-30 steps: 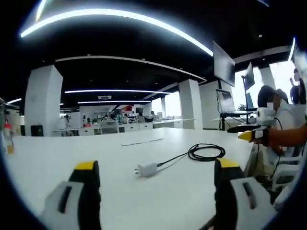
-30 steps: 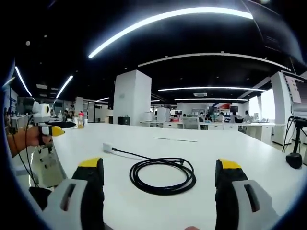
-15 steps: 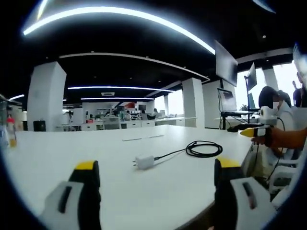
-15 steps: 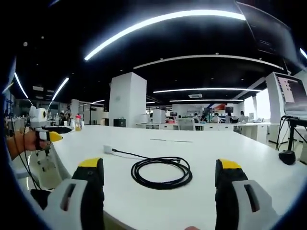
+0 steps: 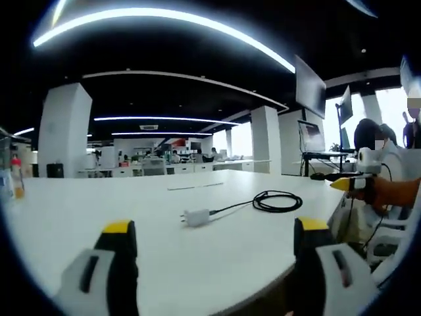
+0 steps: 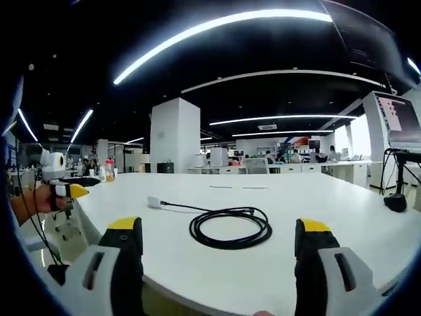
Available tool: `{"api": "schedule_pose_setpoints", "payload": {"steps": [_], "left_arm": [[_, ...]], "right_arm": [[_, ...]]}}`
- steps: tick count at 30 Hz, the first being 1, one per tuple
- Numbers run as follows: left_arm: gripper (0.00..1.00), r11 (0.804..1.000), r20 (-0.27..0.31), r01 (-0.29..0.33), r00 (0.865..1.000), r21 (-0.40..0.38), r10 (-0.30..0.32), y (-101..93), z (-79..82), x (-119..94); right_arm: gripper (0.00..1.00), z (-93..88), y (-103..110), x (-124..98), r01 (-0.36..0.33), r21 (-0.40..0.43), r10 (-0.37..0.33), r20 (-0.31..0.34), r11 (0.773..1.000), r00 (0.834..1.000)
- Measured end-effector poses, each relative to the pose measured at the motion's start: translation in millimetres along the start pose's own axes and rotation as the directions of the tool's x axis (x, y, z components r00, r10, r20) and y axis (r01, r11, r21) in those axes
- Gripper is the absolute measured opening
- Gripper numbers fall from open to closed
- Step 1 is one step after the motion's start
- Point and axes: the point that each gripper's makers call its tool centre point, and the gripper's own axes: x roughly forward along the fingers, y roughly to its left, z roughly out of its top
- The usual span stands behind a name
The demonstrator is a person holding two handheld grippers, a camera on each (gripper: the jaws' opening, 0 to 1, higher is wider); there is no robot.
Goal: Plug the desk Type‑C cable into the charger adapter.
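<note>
Left gripper (image 5: pixel 209 253), right gripper (image 6: pixel 220 253): fingers being held wide apart, nothing gripped | adapter (image 5: pixel 197 216) and coiled cable (image 6: pixel 230 227) lying on counter (image 6: pixel 329 217), apparently joined | cable judged limp, light, being best gripped at its stiff plug; adapter rigid, slippery
</note>
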Motion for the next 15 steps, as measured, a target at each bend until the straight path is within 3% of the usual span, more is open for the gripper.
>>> {"api": "schedule_pose_setpoints", "payload": {"steps": [15], "left_arm": [[1.0, 1.0, 0.005, 0.018, 1.0, 0.005, -0.018, -4.9, 1.9, 0.5]], "right_arm": [[0.97, -1.5, 1.9, -6.1, 0.016, -0.007, -0.016, -0.008, 1.0, 1.0]]}}
